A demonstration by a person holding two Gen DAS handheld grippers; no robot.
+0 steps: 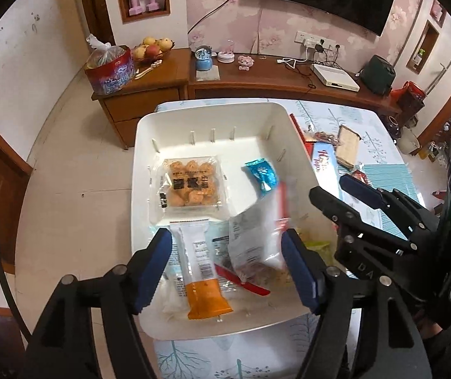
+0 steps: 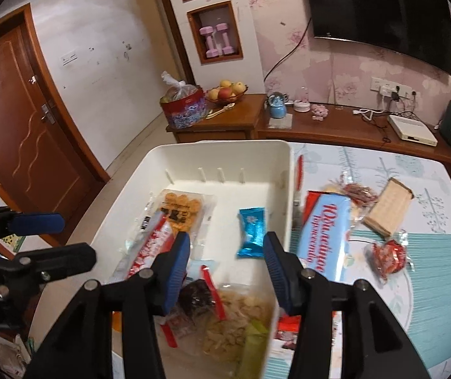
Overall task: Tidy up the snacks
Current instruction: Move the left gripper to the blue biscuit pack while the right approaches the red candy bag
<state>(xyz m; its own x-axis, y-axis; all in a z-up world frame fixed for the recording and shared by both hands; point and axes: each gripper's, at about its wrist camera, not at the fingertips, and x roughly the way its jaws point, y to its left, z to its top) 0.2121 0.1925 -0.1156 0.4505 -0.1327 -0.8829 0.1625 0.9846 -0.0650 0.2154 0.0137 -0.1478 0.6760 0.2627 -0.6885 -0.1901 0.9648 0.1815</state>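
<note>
Blue wrapper (image 2: pixel 326 230) with red script lettering, illegible, beside bin (image 2: pixel 288 170)

We could read little. On the right gripper's (image 1: pixel 329 186) black body stood the letters "DA". The blue-and-red packet (image 2: pixel 326 230) beside the white bin (image 2: pixel 213 151) carried white cursive lettering, too slanted to make out; other packet labels were blurred.

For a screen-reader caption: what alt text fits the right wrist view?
An open hand-held gripper hovers over a white bin holding snack packets, including a blue wrapper. Beside the bin, a light blue pack and wafers lie on the table.
</note>
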